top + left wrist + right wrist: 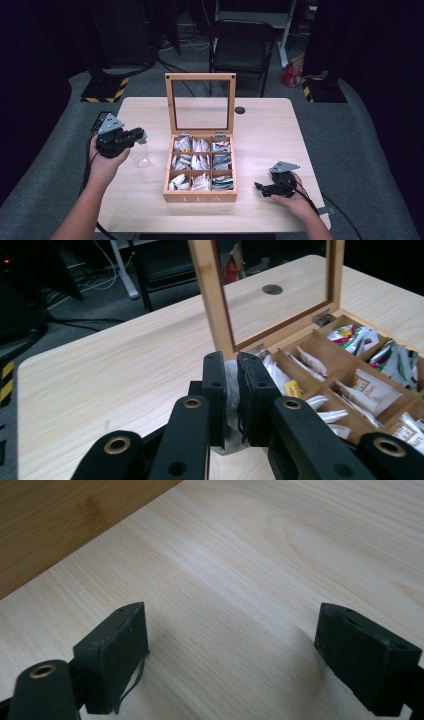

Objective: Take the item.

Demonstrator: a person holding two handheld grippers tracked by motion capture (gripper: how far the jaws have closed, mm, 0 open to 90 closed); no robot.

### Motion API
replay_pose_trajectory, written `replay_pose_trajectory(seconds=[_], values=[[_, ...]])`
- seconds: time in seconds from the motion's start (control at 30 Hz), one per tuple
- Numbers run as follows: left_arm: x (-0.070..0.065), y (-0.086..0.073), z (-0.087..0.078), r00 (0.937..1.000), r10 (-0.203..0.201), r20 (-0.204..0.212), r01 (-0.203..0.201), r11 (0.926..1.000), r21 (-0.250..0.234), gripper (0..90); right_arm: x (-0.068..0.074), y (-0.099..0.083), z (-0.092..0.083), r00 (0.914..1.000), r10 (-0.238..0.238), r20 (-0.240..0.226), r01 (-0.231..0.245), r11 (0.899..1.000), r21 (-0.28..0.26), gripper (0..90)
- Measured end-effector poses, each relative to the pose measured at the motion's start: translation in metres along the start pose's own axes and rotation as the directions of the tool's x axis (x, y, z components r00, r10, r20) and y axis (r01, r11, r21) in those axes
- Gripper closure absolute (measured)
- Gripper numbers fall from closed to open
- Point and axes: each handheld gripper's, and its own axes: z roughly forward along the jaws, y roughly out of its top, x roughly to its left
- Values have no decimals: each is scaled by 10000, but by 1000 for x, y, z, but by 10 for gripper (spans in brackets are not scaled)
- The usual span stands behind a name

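One room surface dominates: a grey carpeted floor (45, 200) that runs under and around the work area, dark at its edges. Far from the person, a black folding chair (243, 47) stands behind the table, with loose cables on the floor beside it and yellow-and-black striped base plates (105, 90) at far left and far right. The light wooden table (280, 135) sits mid-scene; a small round dark disc (240, 110) is set into its top near the far edge. A wooden tea box (200, 172) rests at the table's centre, its glazed lid (200, 102) standing upright on the far side and its nine compartments holding tea packets (200, 162). A clear glass (141, 155) stands on the table just left of the box. The left gripper (140, 136) is held above that glass, left of the box; in the left gripper view its jaws are drawn narrow and clamp a pale, crinkled tea bag (231, 400) between the pads. The right gripper (260, 188) rests low at the near right of the table, just right of the box; in the right gripper view its jaws stand wide apart over bare wood with nothing between them.
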Motion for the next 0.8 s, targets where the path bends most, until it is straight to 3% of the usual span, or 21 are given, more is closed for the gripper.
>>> replay_pose_trajectory(seconds=[0.43,0.8], values=[[15,-16,2,9984,-445,-350,449,9990,91,828,0,0,0,10000,-20,-14,20,10000,12,131],[18,-30,11,9973,-669,-315,681,9969,385,826,-1,0,0,10000,-83,-5,83,10000,0,131]])
